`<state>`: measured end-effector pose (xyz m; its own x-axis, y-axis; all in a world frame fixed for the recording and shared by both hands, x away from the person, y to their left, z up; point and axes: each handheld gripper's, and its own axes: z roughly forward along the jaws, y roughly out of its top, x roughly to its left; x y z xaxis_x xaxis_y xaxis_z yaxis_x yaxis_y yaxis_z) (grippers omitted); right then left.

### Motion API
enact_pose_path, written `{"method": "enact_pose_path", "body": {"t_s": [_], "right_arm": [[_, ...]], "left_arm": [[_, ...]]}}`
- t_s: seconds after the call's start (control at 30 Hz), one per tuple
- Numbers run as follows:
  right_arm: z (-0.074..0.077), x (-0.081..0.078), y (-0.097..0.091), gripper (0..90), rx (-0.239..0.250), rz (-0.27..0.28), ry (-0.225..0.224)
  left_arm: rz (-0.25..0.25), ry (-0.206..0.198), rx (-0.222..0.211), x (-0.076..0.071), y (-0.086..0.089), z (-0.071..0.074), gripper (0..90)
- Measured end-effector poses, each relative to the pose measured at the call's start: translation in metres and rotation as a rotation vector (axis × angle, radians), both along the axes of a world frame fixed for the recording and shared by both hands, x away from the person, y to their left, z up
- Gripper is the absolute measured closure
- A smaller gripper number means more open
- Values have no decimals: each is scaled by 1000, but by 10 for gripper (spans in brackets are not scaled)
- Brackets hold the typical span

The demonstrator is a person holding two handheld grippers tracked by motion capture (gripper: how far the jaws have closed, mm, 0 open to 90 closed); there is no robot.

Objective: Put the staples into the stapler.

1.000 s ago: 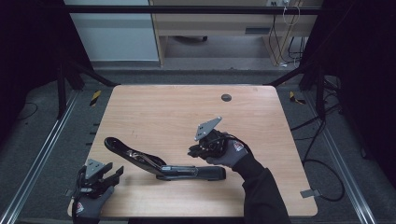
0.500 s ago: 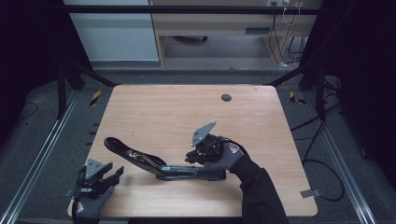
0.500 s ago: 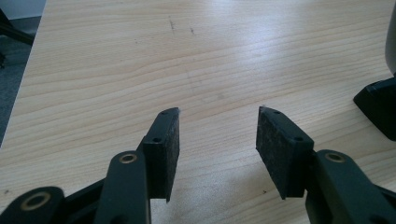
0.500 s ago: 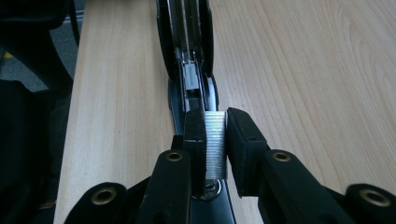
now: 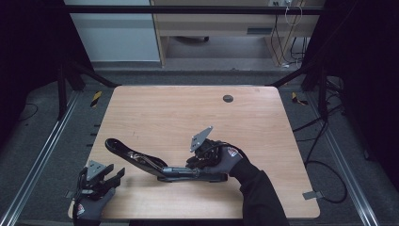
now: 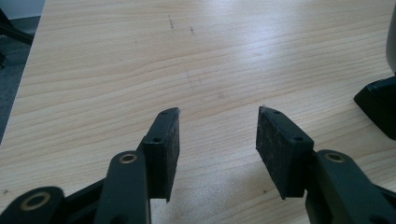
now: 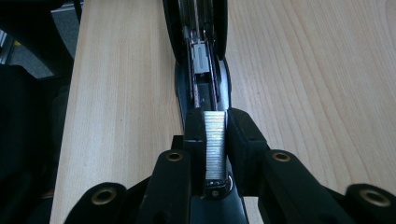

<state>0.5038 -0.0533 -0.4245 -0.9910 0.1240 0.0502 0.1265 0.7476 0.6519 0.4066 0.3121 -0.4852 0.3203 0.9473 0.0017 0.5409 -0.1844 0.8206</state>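
Note:
A black stapler (image 5: 155,165) lies swung open flat on the wooden table (image 5: 188,113), its top arm reaching out to the left. My right gripper (image 5: 200,159) hovers low over the stapler's right half. Its jaws are shut on a silver strip of staples (image 7: 215,149), held just above the open magazine channel (image 7: 201,70). At the table's front left corner my left gripper (image 5: 110,176) rests with a gloved hand around it. In the left gripper view its jaws stand open (image 6: 217,140) over bare wood, and a black end of the stapler (image 6: 378,105) shows at the right edge.
A small dark round grommet (image 5: 227,98) sits near the table's far edge. Metal rails run along both sides of the table, and cables (image 5: 324,155) lie on the floor at the right. Yellow and black tape (image 5: 95,98) marks the floor at the far left.
My right gripper has sunk with the staple strip, closer to the open stapler. The left gripper and the stapler have stayed where they were.

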Motion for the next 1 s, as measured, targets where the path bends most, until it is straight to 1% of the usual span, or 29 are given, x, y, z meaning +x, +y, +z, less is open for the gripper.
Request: {"method": "enact_pose_path", "body": {"t_s": [0.1,0.2,0.37,0.4,0.77,0.9,1.0], "right_arm": [[-2,0,0,783,-2,-2,6],[-5,1,0,783,-19,5,8],[-7,1,2,783,-22,14,12],[-8,1,2,783,-19,17,14],[-13,3,5,783,-42,28,20],[-15,4,5,783,-41,39,19],[-15,4,5,783,-46,36,21]], "left_arm": [[-2,3,6,0,0,0,493],[-1,4,6,0,0,0,493],[-1,5,6,0,0,0,493],[-2,5,13,0,0,0,493],[0,6,10,0,0,-1,493],[0,6,11,1,0,-1,493],[1,6,8,0,0,-1,493]]}}
